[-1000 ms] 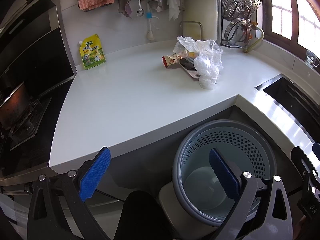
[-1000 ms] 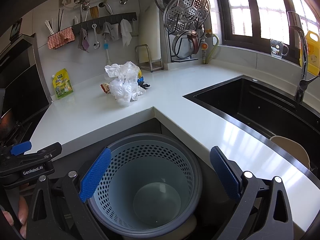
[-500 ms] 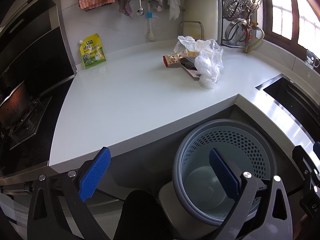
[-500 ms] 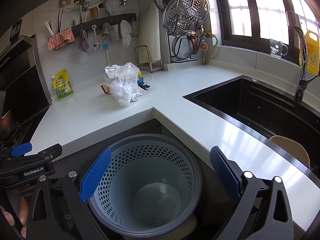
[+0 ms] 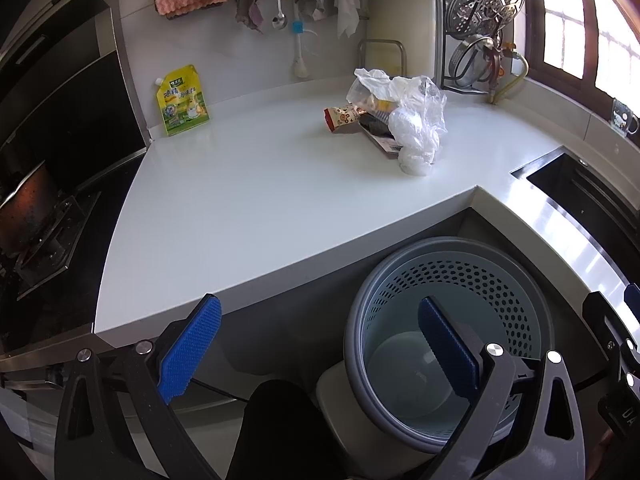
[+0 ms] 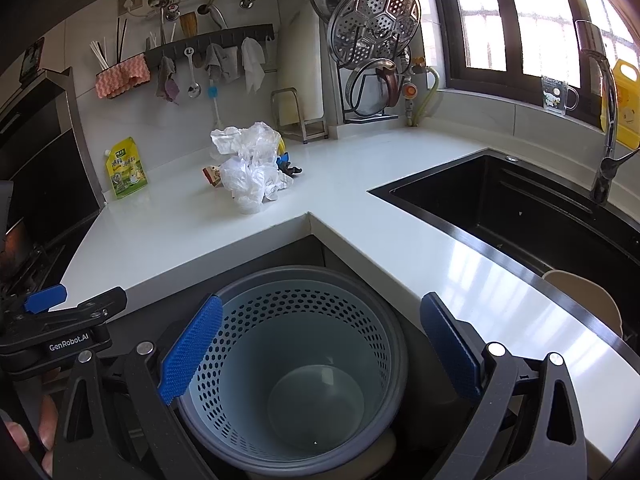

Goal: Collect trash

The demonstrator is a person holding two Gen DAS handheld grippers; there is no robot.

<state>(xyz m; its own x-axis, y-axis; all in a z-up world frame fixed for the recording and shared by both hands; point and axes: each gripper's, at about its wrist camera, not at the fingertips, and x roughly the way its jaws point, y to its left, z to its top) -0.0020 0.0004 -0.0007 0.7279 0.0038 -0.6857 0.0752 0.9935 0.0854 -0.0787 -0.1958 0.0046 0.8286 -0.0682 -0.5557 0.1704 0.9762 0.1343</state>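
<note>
A heap of trash lies on the white counter (image 5: 248, 196): a crumpled clear plastic bag (image 5: 416, 120) (image 6: 250, 166), a red snack wrapper (image 5: 340, 118) (image 6: 212, 174) and a dark packet (image 5: 374, 126). Below the counter's inner corner stands a perforated blue-grey bin (image 5: 452, 332) (image 6: 296, 364), nothing visible inside. My left gripper (image 5: 320, 348) hovers open near the counter's front edge, far from the trash. My right gripper (image 6: 320, 348) is open right above the bin, nothing between its fingers.
A yellow refill pouch (image 5: 182, 100) leans on the back wall. A black sink (image 6: 520, 208) with a tap lies to the right, a stove (image 5: 36, 216) to the left. A rack with steamer plate and lids (image 6: 372, 32) stands at the back. A beige stool (image 6: 584, 292) shows near the sink.
</note>
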